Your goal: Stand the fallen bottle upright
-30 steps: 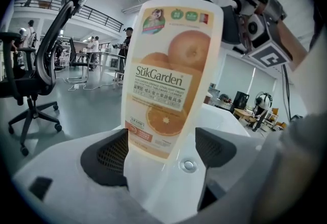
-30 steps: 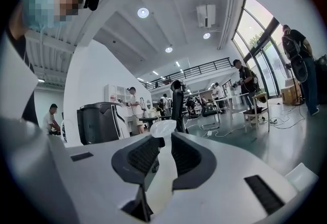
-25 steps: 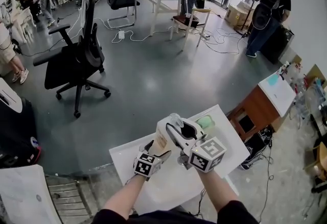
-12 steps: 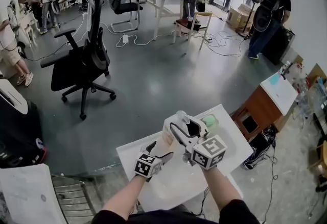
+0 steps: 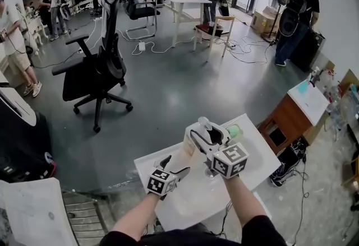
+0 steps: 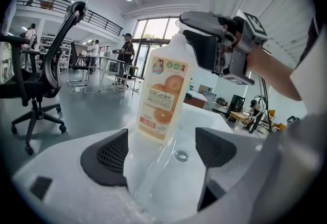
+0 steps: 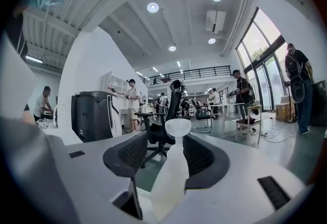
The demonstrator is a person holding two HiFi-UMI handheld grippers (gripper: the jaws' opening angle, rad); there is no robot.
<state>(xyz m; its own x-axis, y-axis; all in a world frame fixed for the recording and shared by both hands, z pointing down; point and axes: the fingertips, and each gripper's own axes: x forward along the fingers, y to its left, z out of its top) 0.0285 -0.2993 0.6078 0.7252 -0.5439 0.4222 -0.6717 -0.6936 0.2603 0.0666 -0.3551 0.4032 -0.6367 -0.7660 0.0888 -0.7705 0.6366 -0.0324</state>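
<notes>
The white bottle (image 6: pixel 166 98) with an orange-fruit label stands upright on the white table (image 5: pixel 190 205). My right gripper (image 5: pixel 205 130) is level at its top. The slim neck and round cap (image 7: pixel 177 128) sit between the two dark pads. The jaws are opening, and a gap shows on each side of the neck. My left gripper (image 6: pixel 162 149) is open, tilted down a little, a short way back from the bottle's base with nothing between its pads. In the head view the bottle (image 5: pixel 192 149) shows just beyond the left gripper (image 5: pixel 180 164).
A pale green object (image 5: pixel 234 131) lies on the table's far right part. A small metal disc (image 6: pixel 181 155) is set in the tabletop near the bottle. A wooden cabinet (image 5: pixel 289 119) stands to the right, a black office chair (image 5: pixel 98 71) on the floor beyond, and people farther back.
My left gripper has drawn back and up from the bottle's lower part. The right gripper has stayed at the bottle's top and rolled slightly. The bottle keeps standing.
</notes>
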